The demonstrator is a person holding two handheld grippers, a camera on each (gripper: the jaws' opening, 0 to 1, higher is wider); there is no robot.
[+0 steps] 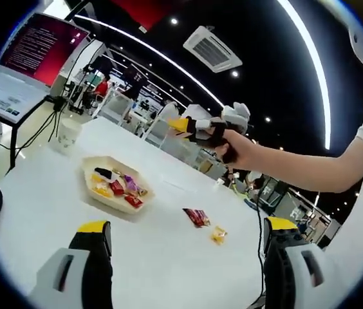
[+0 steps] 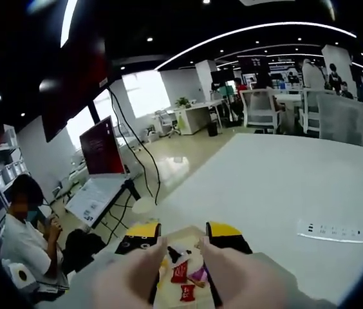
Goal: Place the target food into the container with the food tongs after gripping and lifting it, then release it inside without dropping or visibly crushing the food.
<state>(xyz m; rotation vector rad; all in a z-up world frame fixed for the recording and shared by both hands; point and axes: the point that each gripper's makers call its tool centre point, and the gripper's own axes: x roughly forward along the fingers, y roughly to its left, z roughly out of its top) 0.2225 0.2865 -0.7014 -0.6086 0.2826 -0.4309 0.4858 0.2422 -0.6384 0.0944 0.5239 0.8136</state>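
A broad white desk (image 1: 168,212) stands in an open office with dark ceiling, strip lights and a red screen (image 1: 37,45) at its far side. On it sits a shallow beige tray (image 1: 98,193) of wrapped snacks (image 1: 117,187), with a red packet (image 1: 196,217) and a yellow sweet (image 1: 219,235) loose nearby. A person's hand (image 1: 242,149) holds the right claw (image 1: 188,125) raised above the desk, jaws narrowly apart over the tray, gripping nothing. The left claw (image 1: 188,241) hangs wide open, empty.
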